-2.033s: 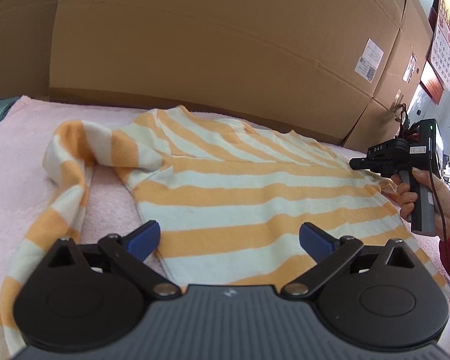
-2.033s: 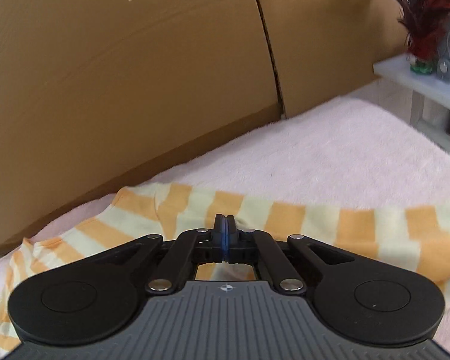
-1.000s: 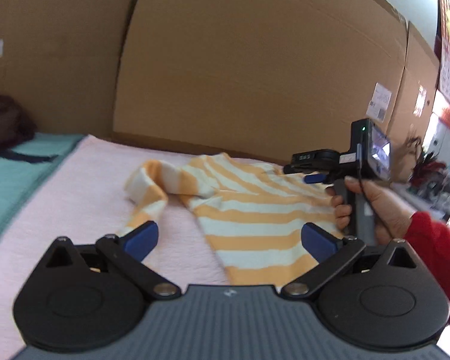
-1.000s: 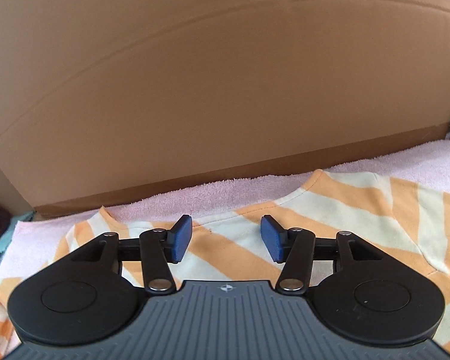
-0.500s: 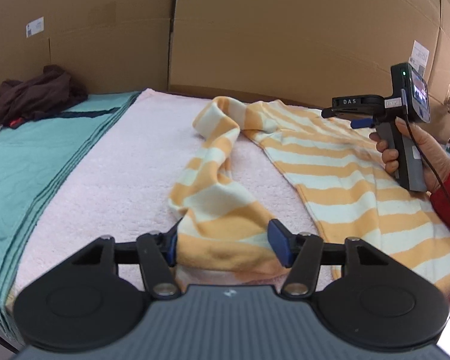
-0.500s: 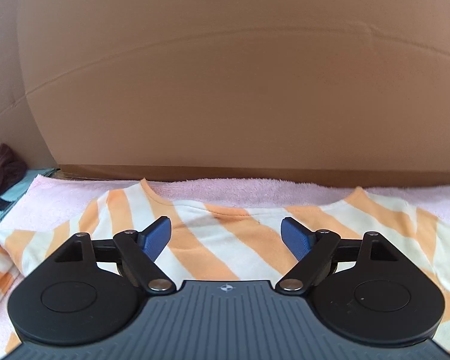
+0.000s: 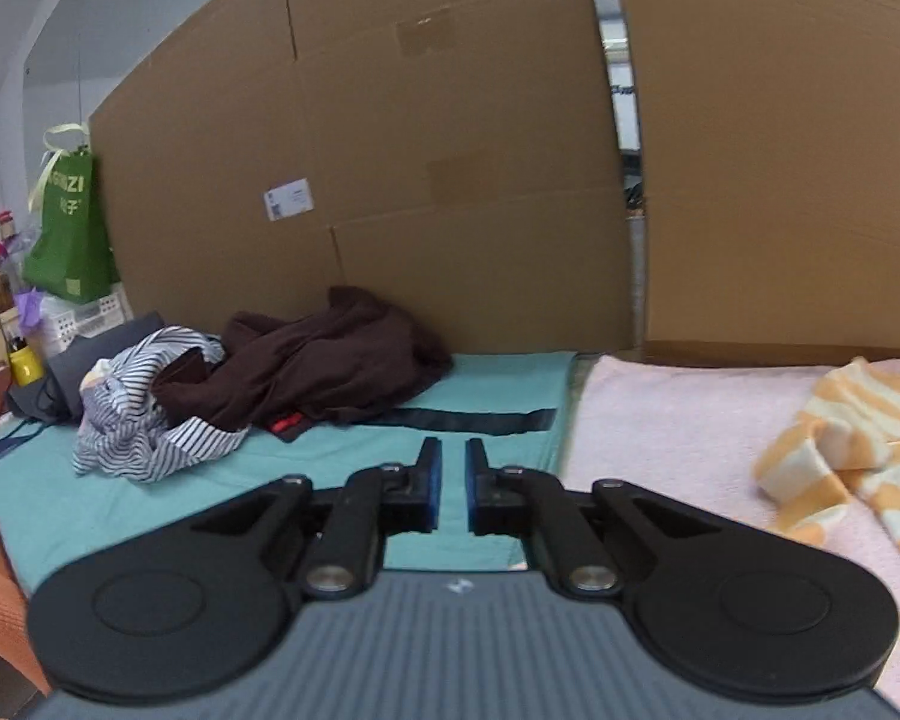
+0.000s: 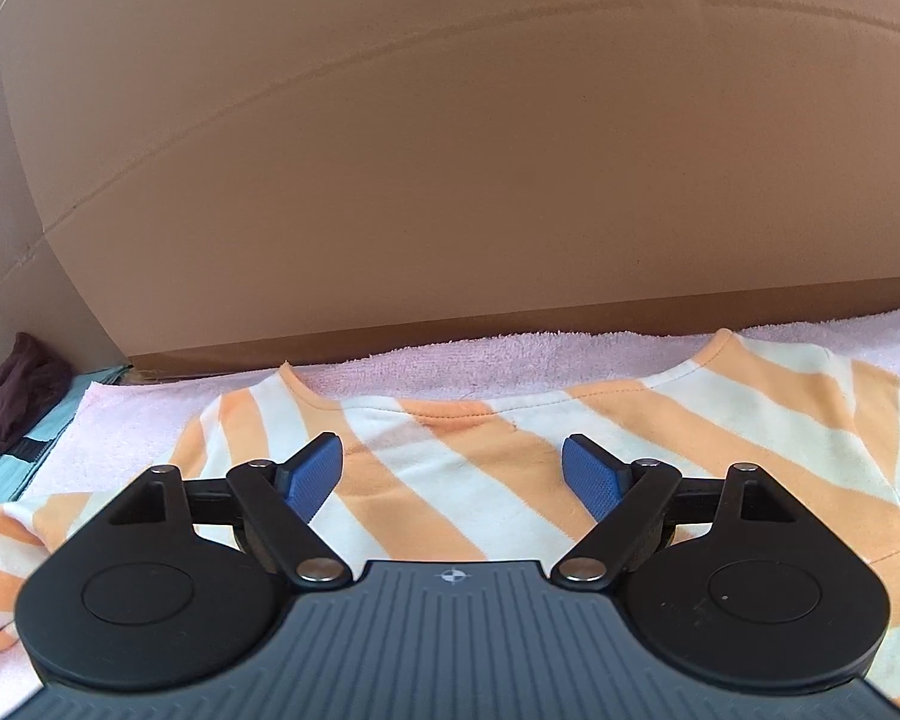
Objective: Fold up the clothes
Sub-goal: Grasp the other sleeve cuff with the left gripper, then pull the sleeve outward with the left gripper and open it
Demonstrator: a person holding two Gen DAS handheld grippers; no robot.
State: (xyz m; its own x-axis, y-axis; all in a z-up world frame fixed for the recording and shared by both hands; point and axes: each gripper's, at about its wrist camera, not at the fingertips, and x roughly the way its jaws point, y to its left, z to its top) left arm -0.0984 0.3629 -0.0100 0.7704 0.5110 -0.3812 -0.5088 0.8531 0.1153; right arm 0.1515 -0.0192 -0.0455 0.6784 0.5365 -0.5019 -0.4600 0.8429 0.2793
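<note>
- Left view only: a teal sheet (image 7: pixel 330 456) beside the pink towel (image 7: pixel 660 420), with a brown garment (image 7: pixel 330 360) heaped on it against the cardboard (image 7: pixel 450 180).
- A crumpled navy-striped garment (image 7: pixel 150 414) lies touching the brown one on its left.
- Further left, a green bag (image 7: pixel 69 234) hangs above a cluttered shelf with a yellow cup (image 7: pixel 27 363).
- The left gripper (image 7: pixel 453 492) has just been closing; its jaws are clenched to a thin slit with nothing between them, over the teal sheet.
- Here the shirt (image 7: pixel 840 438) shows only as a rumpled orange-and-white sleeve at the right edge, on the towel and well apart from the gripper.
- Right view only: the shirt's body lies flat on the towel, neckline toward the cardboard wall.
- The right gripper (image 8: pixel 453 480) has just been opening; it is released, jaws wide, over the shirt just below the collar, pads not pressing the cloth.
- The brown garment peeks in at this view's far left edge.
- The gripper bodies hide the near part of the towel and the shirt in both views.
</note>
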